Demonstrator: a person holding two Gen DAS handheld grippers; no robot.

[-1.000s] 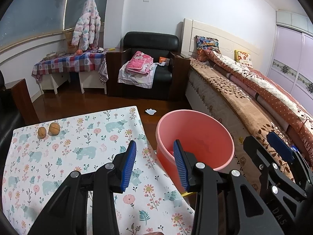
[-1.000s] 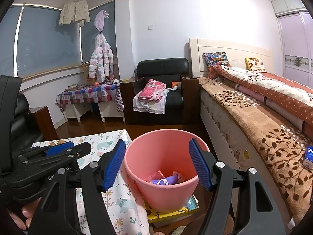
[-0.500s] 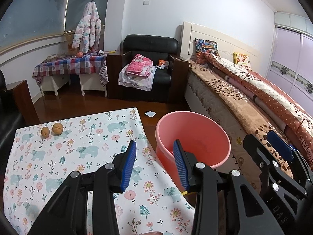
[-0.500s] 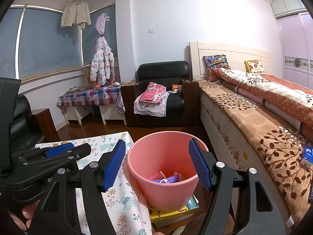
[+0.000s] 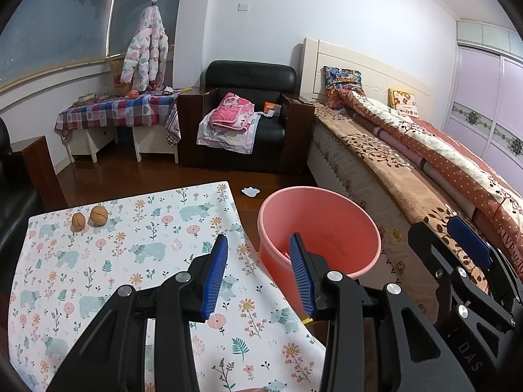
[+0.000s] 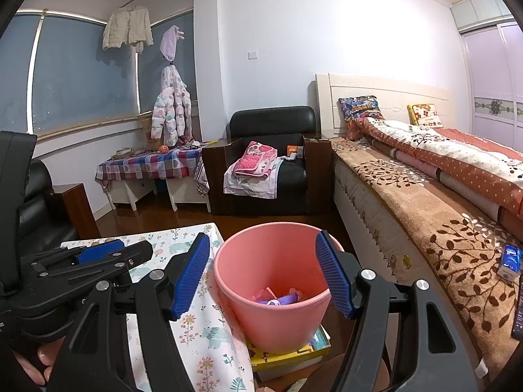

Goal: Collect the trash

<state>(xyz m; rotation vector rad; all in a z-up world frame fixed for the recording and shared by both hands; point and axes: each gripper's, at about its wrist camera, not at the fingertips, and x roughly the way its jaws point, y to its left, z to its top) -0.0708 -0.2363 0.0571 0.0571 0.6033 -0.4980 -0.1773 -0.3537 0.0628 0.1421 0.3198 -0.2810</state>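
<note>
Left gripper (image 5: 258, 271) is standing open and empty, low centre of the left view, its jaws spanning the table edge and the near rim of the bucket (image 5: 318, 228). Right gripper (image 6: 264, 274) is standing wider open, also empty, framing the bucket (image 6: 278, 313) at lower centre of the right view.

The bucket is sitting on a book (image 6: 287, 352) just beside the table (image 5: 130, 261). Trash (image 6: 278, 297) is lying in its bottom: crumpled pink and purple pieces, likely light, soft and easily crushed.

Two nuts (image 5: 90, 218) are resting at upper left of the tablecloth, touching or nearly so. They look hard, round and light, so likely to roll or slip; a grip across the middle, jaws closing squarely, seems safest.

A white scrap (image 5: 250, 191) is lying on the floor at centre frame, beyond the table corner. It appears thin and limp; pinching a raised edge would be advisable.
</note>
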